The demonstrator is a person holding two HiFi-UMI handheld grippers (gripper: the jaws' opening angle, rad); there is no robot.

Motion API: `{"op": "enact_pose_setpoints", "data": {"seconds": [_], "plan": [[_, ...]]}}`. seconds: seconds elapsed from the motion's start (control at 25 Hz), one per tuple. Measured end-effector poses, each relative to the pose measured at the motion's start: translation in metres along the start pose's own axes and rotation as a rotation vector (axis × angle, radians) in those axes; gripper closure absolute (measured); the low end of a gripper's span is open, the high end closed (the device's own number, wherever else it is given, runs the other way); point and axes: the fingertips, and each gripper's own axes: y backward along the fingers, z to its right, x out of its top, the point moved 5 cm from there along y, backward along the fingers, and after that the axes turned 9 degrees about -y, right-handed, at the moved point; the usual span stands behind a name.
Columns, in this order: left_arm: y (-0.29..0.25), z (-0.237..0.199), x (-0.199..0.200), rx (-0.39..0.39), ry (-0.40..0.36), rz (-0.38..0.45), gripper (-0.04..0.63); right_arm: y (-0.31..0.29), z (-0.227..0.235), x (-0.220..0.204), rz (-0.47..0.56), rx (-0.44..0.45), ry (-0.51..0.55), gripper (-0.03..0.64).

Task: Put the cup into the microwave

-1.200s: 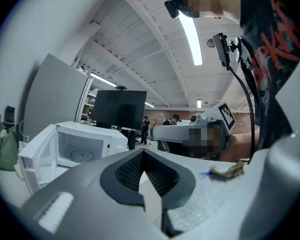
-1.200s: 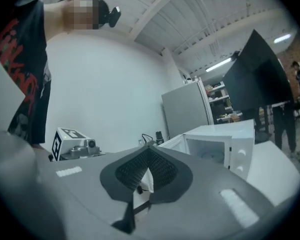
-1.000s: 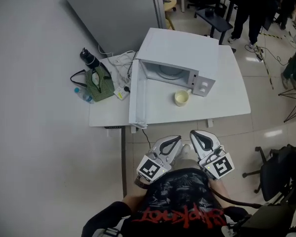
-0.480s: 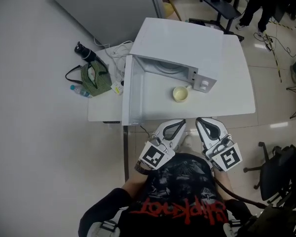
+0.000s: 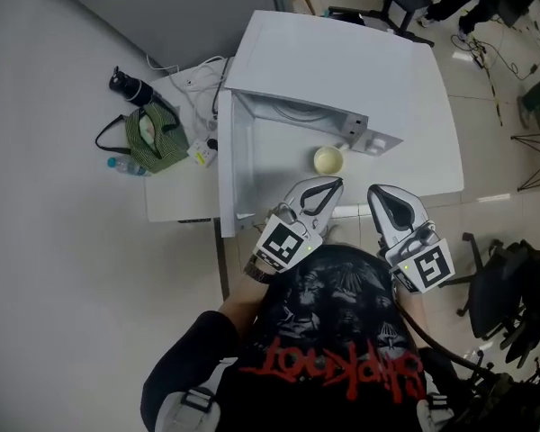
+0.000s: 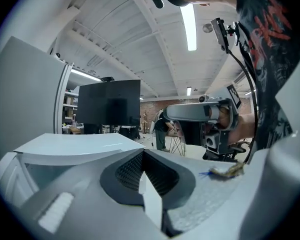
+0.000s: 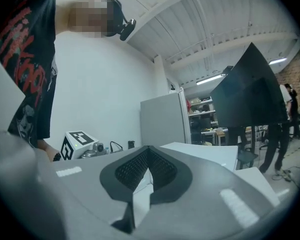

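Looking straight down in the head view, a white table (image 5: 427, 165) is seen with a white microwave (image 5: 342, 61) parked on it, door (image 5: 227, 174) swung wide open on the left side so the cavity is exposed. The cup (image 5: 328, 160), a pale yellow one, is found upright on the tabletop right in front of the open cavity, just beside the control panel end (image 5: 369, 139). So it's outside the microwave and nothing is gripping it.

The left gripper (image 5: 327, 188) is held near the table's front edge, its tip pointed at the cup and close to it, but no contact is made. Its jaws are seen pressed together in the left gripper view, with nothing caught between the pads. The right gripper (image 5: 382, 194) is held next to it, further right, also at the front edge, well clear of the cup. Same deal there: jaws closed up tight in the right gripper view, nothing pinched. The two grippers are kept apart from each other.

Off to the left of the microwave, a green striped bag (image 5: 155, 142), a black cylindrical thing (image 5: 126, 86), a small water bottle (image 5: 121, 164) and some white cables (image 5: 198, 97) are piled on the table. A black office chair (image 5: 513, 286) is parked on the floor to the right.
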Motion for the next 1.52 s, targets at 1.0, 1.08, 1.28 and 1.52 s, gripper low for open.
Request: {"op": "enact_pose_setpoints", "data": {"seconds": [1.0, 1.08, 1.28, 1.52], "plan": [[-0.055, -0.029, -0.246, 0.059, 0.290, -0.606, 0.155, 0.002, 0.023, -0.024, -0.125, -0.149, -0.069, 0.617], [-0.065, -0.027, -0.254, 0.014, 0.261, -0.604, 0.155, 0.005, 0.022, -0.025, -0.127, -0.160, -0.078, 0.617], [-0.086, -0.022, -0.261, -0.069, 0.250, -0.585, 0.155, 0.013, 0.020, -0.025, -0.120, -0.187, -0.112, 0.617], [-0.097, -0.029, -0.255, -0.052, 0.187, -0.514, 0.155, 0.025, 0.020, -0.027, -0.080, -0.224, -0.183, 0.617]]}}
